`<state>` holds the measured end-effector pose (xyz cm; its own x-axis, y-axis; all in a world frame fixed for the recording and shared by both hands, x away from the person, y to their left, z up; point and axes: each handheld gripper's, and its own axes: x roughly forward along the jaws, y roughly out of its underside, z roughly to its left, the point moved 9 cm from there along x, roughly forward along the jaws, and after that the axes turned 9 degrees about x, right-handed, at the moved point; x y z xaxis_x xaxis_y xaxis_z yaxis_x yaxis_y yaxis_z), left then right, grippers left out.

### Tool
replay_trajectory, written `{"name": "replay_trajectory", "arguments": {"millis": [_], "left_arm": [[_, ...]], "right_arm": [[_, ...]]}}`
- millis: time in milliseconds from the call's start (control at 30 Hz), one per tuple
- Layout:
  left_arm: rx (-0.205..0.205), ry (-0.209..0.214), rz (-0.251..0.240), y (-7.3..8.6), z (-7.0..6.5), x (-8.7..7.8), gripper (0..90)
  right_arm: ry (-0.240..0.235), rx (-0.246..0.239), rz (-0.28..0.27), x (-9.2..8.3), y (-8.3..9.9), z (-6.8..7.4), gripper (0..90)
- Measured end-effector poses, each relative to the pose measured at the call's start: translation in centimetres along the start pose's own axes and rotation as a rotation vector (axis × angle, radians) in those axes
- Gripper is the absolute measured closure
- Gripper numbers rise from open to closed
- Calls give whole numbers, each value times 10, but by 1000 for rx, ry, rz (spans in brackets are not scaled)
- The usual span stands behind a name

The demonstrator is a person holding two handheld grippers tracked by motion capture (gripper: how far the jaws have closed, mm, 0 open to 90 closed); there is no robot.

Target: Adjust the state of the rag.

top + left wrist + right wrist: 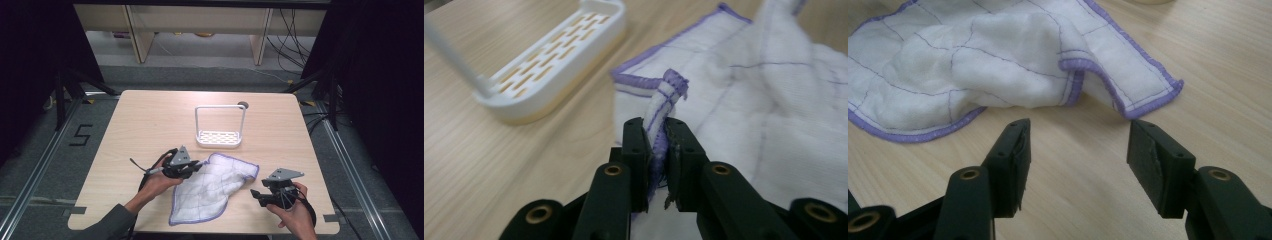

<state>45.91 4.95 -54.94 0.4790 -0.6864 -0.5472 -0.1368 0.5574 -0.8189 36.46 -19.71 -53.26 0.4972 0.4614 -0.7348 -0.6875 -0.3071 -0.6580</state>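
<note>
Left gripper view has the left tool (658,145) clamped on a purple-hemmed corner of the cloth (744,95), which lies crumpled on the surface (150,125) before the rack (220,137), while the right tool (1075,150) gapes wide, empty, just short of the near corner — one grab done, second and hanging left, I'd say.

A white rack (220,137) with a slotted base is seen at the table's (140,130) centre; a taped "5" (80,135) is marked on the floor at nine o'clock.
</note>
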Motion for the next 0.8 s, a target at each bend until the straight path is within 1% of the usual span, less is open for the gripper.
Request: {"name": "replay_trajectory", "arguments": {"millis": [33,100,133,167,200,233,267,300,333,367,400,433,467,500,533,567,600,633,667,700,733,767,800], "left_arm": [[-28,-9,-7,2,4,0,799],[-40,-37,-2,8,14,-2,802],[-37,-60,15,13,21,-3,803],[-52,-63,15,16,24,-3,806],[-60,-67,32,21,29,-4,802],[-66,-78,39,24,31,-4,796],[-79,-84,48,28,34,-4,774],[-89,-89,67,32,37,-5,774],[-110,-103,94,37,40,-7,711],[-124,-118,94,38,42,-8,614],[-137,-124,104,40,44,-12,546],[-152,-135,93,40,45,-14,480],[-155,-145,104,41,46,-20,435],[-154,-145,110,41,45,-23,384],[-157,-139,113,41,43,-27,358],[-160,-137,107,40,40,-31,358],[-163,-134,97,39,36,-36,352],[-156,-119,97,39,31,-40,338],[-162,-108,97,39,27,-42,327],[-167,-96,99,40,21,-44,311],[-159,-85,102,41,13,-48,303],[-150,-71,100,42,8,-50,303],[-138,-57,106,44,0,-54,303]], "right_arm": [[-3,3,4,0,0,2,439],[-3,-6,-2,1,0,2,440],[-7,-2,7,1,1,3,443],[-9,-7,13,1,1,4,444],[-11,-9,10,1,1,6,448],[-10,-11,11,2,1,6,448],[-11,-2,22,1,2,8,448],[-11,-2,22,1,2,8,448],[-12,-12,19,2,2,8,449],[-16,-8,22,2,2,9,450],[-15,-27,16,3,2,9,451],[-17,-26,26,4,3,10,452],[-18,-22,27,4,3,11,453],[-17,-24,23,6,4,11,453],[-21,-29,21,7,4,13,452],[-21,-29,21,7,4,13,452],[-23,-26,33,6,4,14,451],[-21,-32,29,8,3,15,449],[-24,-42,31,9,2,18,448],[-31,-40,33,10,2,22,448],[-51,-68,24,14,0,33,452],[-51,-68,24,14,0,33,452],[-57,-71,25,15,-1,37,454]]}}
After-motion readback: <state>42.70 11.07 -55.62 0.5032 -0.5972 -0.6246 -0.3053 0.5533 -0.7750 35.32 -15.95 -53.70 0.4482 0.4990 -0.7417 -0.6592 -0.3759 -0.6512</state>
